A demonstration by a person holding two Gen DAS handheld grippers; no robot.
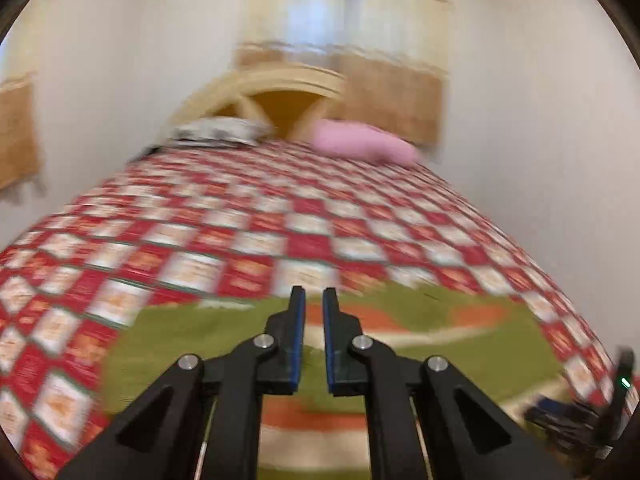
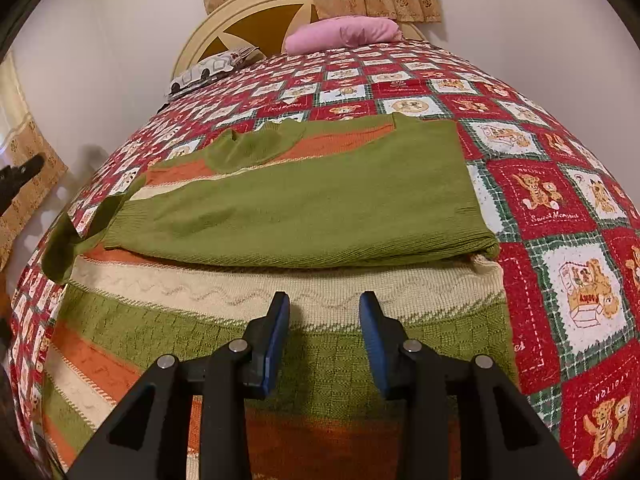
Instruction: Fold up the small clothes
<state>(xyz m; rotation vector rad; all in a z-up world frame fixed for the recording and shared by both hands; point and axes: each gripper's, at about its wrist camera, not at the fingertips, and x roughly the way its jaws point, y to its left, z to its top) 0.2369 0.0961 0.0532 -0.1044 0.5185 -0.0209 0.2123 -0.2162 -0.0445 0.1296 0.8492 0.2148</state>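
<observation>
The sweater [image 2: 304, 216] lies spread on the bed [image 2: 560, 208], close to its near edge and a little toward the left side, with the checked cover bare along the right edge and up toward the headboard [image 2: 256, 20]. Its long axis runs across the bed, left to right. A green layer is already turned over the striped body, and its fold edge lies as a thick roll straight ahead of the right gripper [image 2: 324, 304], just beyond the fingertips. One green sleeve end trails off toward the left edge of the bed.

The right gripper hangs over the cream and green stripes with its jaws partly apart and nothing between the blue pads; I judge it the nearer tool to that fold edge. The left gripper [image 1: 313, 300] is over the green and orange knit too, in a badly smeared view; its jaws stand nearly together with only a thin gap, and I see no cloth caught in them. In the right wrist view a dark tip at the far left margin is probably that gripper, well apart from the fold.

By my guess the coming move is another fold along that long axis, so the near hem would be carried away toward the headboard.

Count: one sweater, two grippers, two pillows – one pink pillow [image 2: 344, 34], one patterned pillow [image 2: 212, 68] – and one bed
</observation>
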